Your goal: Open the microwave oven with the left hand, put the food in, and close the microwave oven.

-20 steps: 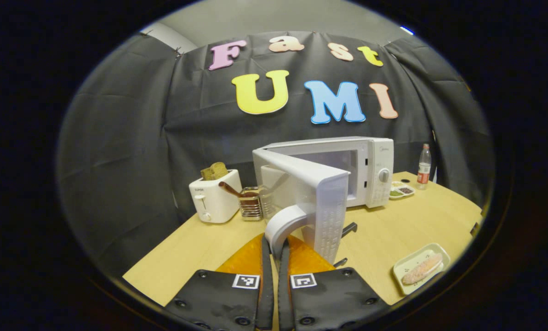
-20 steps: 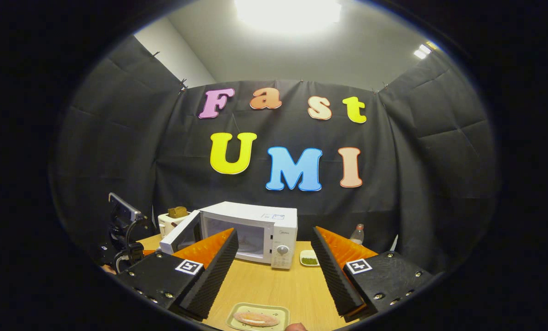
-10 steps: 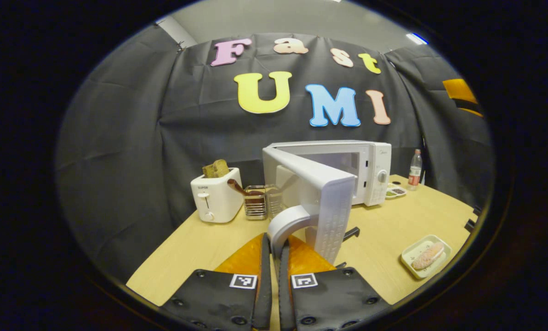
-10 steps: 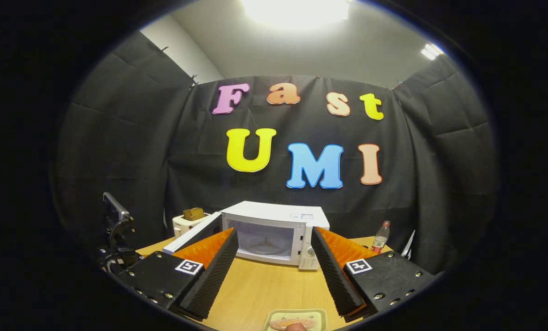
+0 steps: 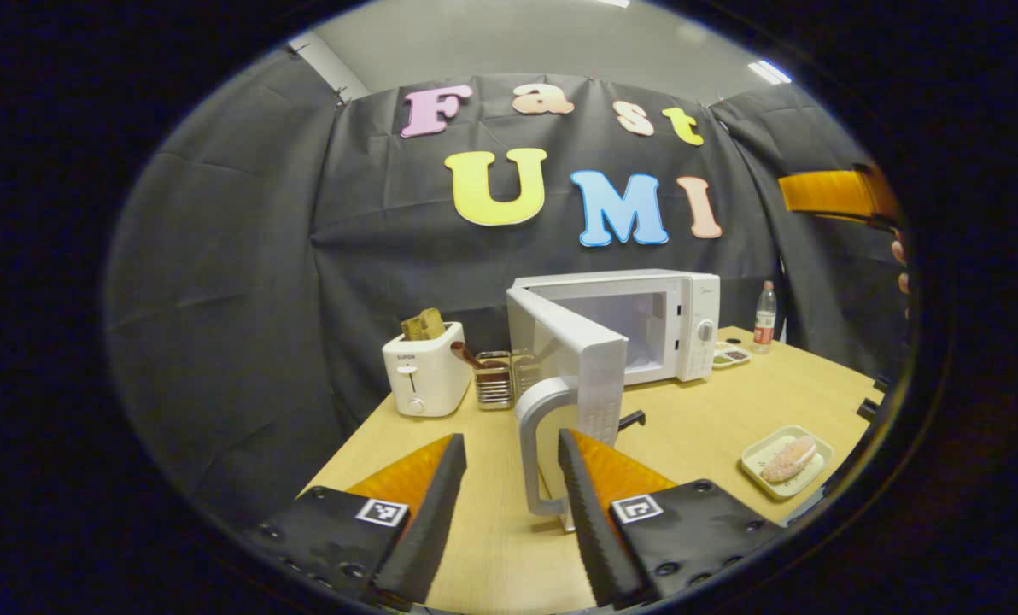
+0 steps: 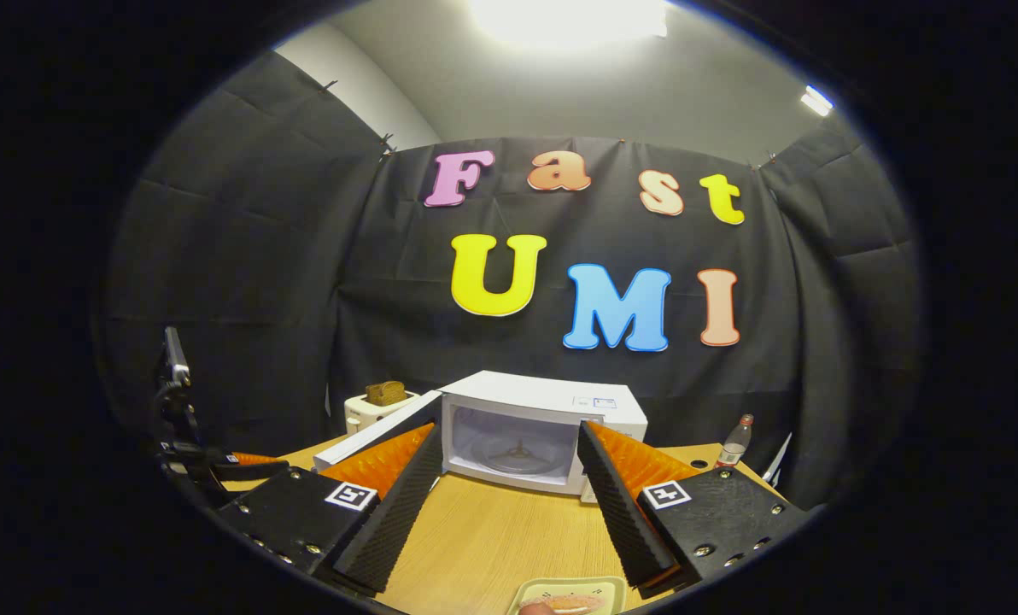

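In the left gripper view the left gripper (image 5: 509, 500) stands with its fingers spread apart and nothing between them but air; the door handle (image 5: 536, 444) rises in the gap, touched by neither finger. That curved handle belongs to the microwave door (image 5: 590, 359), swung wide open toward the camera, with the microwave (image 5: 654, 320) behind it at about one o'clock. The door looks stiff and hinged, light to swing; I judge the handle the only sensible place to push or pull it shut. In the right gripper view the right gripper (image 6: 505, 504) is also wide open and empty, hovering above the table (image 6: 483, 547), with the tray (image 6: 570, 591) of food (image 6: 564, 603) at its six o'clock, just below the fingers. The food seems soft and breakable, so the shallow tray's rim is likely the better hold, kept level. The wooden tabletop looks smooth, so the tray may slide. In the left gripper view, a toaster (image 5: 426, 367) and a wire rack (image 5: 496, 377) sit at eleven o'clock, a bottle (image 5: 763, 318) and a small dish (image 5: 729, 354) at two o'clock.
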Demonstrator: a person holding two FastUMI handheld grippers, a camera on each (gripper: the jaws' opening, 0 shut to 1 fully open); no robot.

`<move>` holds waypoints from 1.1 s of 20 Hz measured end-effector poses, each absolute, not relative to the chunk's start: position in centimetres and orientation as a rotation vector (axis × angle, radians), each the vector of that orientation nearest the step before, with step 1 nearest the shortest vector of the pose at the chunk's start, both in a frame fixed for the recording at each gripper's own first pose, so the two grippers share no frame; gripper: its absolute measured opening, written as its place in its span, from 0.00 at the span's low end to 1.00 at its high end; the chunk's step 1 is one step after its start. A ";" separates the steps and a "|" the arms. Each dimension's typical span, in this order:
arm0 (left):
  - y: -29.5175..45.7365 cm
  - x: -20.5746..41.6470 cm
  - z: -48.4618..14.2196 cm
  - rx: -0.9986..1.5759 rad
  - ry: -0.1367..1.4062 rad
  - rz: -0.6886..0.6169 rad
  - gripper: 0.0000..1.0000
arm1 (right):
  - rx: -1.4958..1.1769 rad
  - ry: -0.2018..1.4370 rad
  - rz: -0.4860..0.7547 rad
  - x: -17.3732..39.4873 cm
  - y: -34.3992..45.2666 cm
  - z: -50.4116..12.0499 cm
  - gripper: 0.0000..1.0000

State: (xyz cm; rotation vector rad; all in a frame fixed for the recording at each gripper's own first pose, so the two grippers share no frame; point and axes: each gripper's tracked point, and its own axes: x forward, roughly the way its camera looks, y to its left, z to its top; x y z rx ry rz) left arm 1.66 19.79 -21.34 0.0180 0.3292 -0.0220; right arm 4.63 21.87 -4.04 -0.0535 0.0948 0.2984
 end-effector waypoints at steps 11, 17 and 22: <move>15.2 -2.6 -11.1 -0.013 0.208 0.174 0.95 | -0.213 0.170 0.518 6.7 15.6 -9.6 0.97; 12.5 -2.8 -8.2 -0.003 0.168 0.206 0.96 | -0.341 0.305 0.635 5.7 13.4 -16.3 0.98; 11.5 -3.7 -8.3 0.029 0.175 0.239 0.96 | -0.437 0.408 0.753 3.8 12.6 -21.3 0.98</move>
